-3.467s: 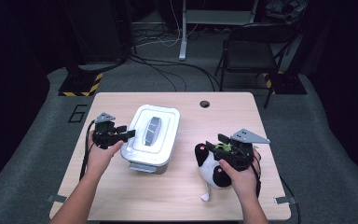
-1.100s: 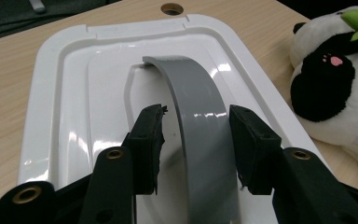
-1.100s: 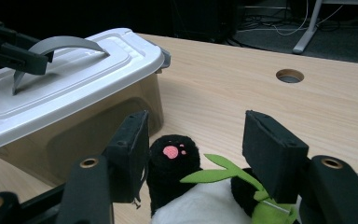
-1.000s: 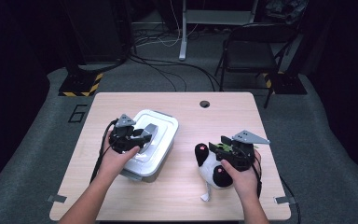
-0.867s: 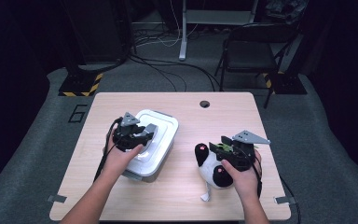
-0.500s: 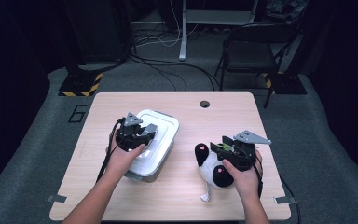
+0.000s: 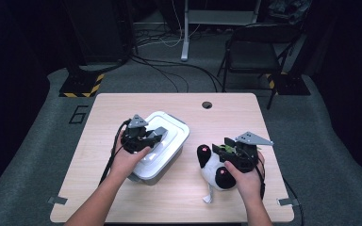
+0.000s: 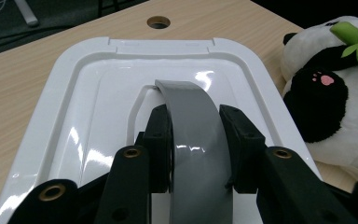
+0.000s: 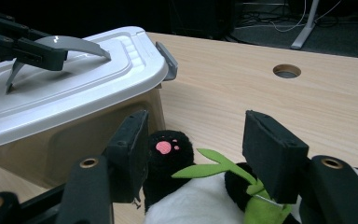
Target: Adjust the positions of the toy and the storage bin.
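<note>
1. The white-lidded storage box point(image 7: 162, 148) sits at about 9 o'clock on the counter point(image 7: 226, 117). The plush panda point(image 7: 214, 172) lies near it, at about 4 o'clock.
2. I judge the box stiff, glossy and likely slippery on its lid. The grey handle point(image 8: 191, 135), arched up from the lid's middle, looks like the surest place to take hold. If the lid is unlatched, the lid alone would come away.
3. The panda looks soft and light. It should squash under pressure, so a grip across its body should hold.
4. My left claw point(image 8: 193, 140) has just been closing, with the handle between its jaws. The pads now sit against both edges of the strap.
5. My right claw point(image 9: 193, 154) stands partly open astride the panda's upper body and green bamboo sprig. Whether its pads actually press the plush I cannot tell.
</note>
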